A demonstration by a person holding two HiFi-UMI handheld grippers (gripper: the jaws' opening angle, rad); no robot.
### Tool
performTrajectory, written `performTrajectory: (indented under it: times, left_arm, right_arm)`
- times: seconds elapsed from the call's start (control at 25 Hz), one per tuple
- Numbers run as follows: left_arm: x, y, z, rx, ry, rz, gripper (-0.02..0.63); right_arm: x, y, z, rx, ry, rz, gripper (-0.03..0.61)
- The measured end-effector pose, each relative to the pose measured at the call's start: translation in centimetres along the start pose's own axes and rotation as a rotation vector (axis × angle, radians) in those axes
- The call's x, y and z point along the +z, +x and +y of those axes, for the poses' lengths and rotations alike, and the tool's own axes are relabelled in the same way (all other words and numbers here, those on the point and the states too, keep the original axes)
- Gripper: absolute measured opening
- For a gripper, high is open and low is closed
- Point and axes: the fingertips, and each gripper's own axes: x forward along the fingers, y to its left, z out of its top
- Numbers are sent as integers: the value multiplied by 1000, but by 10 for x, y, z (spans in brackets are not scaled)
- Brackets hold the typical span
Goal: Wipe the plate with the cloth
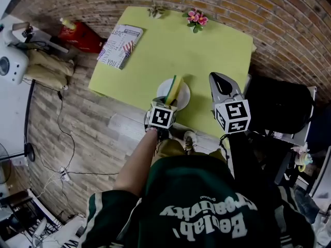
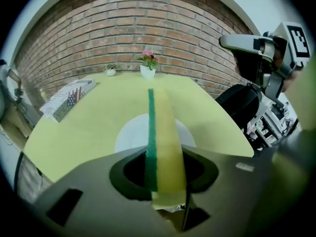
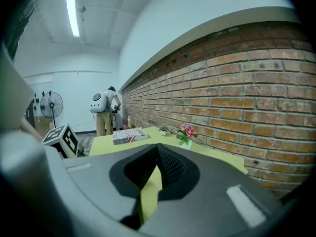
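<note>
A white plate (image 1: 182, 98) lies near the front edge of the yellow-green table (image 1: 155, 50). My left gripper (image 1: 169, 103) is shut on the cloth, a yellow sponge with a green scouring side (image 1: 174, 89). It holds the sponge on edge just above the plate. In the left gripper view the sponge (image 2: 164, 137) stands upright between the jaws (image 2: 165, 181), with the plate (image 2: 128, 135) behind it. My right gripper (image 1: 217, 78) hovers to the right of the plate, over the table's front right part. Its jaws meet at the tips (image 3: 157, 148) with nothing between them.
A flag-printed magazine (image 1: 122, 44) lies at the table's far left. A pink flower pot (image 1: 196, 19) and a small plant pot (image 1: 156, 10) stand along the brick wall. A black chair (image 1: 279, 105) is right of the table. A person (image 3: 104, 110) stands far off.
</note>
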Motion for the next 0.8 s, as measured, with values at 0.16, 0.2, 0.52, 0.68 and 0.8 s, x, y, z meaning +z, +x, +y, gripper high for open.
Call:
performTrajectory:
  times: [0.16, 0.2, 0.52, 0.68, 0.8]
  left_arm:
    - [-6, -11, 26, 41, -50, -8, 133]
    - [-8, -14, 33, 55, -62, -8, 133]
    - [-25, -29, 68, 127, -130, 3, 132]
    - [-11, -25, 49, 96, -111, -19, 132]
    - [1, -18, 18, 45, -57, -33, 132]
  right_arm:
    - [2, 4, 4, 9, -2, -5, 11]
    - [3, 4, 4, 10, -3, -6, 12]
    - [3, 8, 4, 13, 1, -5, 12]
    - [3, 8, 6, 14, -1, -3, 12]
    - [2, 6, 8, 12, -2, -2, 11]
